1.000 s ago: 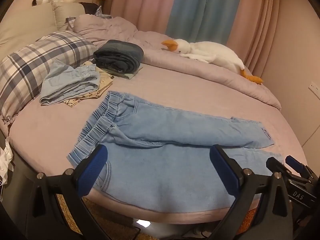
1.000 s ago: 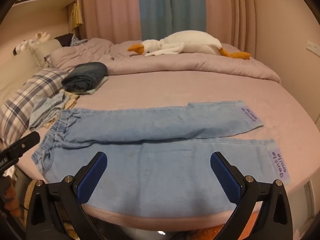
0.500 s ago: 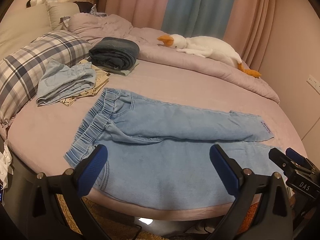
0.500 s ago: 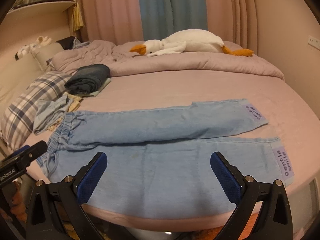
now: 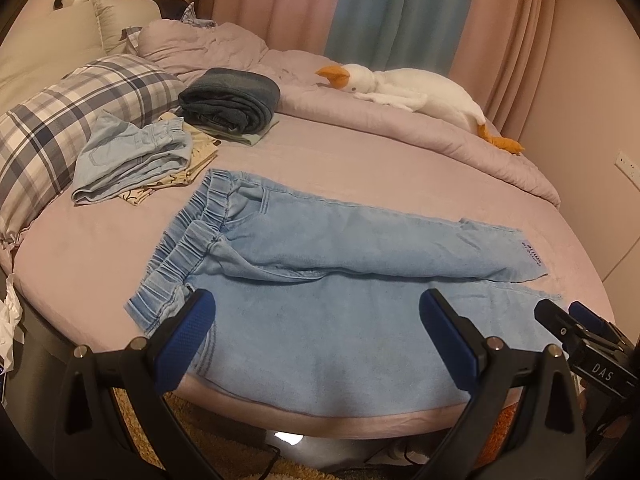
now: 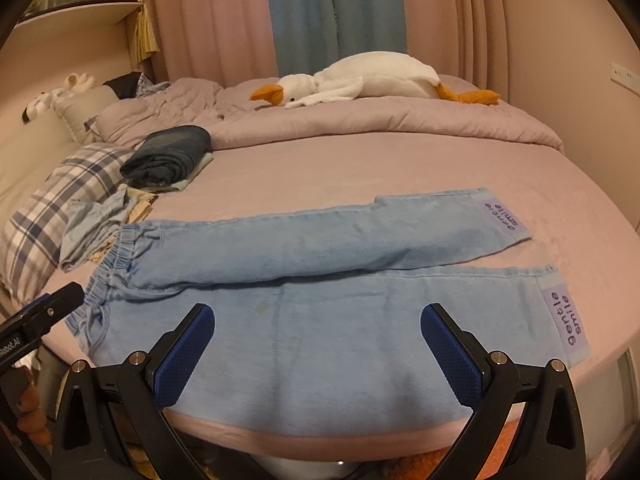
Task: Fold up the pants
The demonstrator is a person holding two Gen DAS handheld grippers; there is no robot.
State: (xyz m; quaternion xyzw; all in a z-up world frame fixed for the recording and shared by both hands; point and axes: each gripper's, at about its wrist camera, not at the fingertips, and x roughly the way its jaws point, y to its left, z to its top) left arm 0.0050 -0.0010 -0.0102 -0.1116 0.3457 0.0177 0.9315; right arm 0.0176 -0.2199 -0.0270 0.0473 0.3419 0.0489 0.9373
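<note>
Light blue denim pants [image 5: 340, 264] lie spread flat on the pink bed, elastic waistband at the left, both legs running right; they also show in the right wrist view [image 6: 320, 280], with purple "gentle smile" labels at the cuffs. My left gripper [image 5: 316, 336] is open and empty, hovering over the near leg at the bed's front edge. My right gripper [image 6: 318, 348] is open and empty over the near leg, further right. The right gripper's tip shows in the left wrist view [image 5: 580, 336], and the left gripper's tip in the right wrist view [image 6: 40, 312].
Folded dark jeans [image 5: 232, 100] and a folded light blue garment [image 5: 132, 152] lie at the left by a plaid pillow [image 5: 68, 120]. A white goose plush [image 5: 412, 92] rests on the bunched quilt [image 5: 400, 132] at the back. Curtains hang behind.
Both grippers have shifted slightly, so the pants sit a little differently in view. The jaws stay open and the pants have not moved.
</note>
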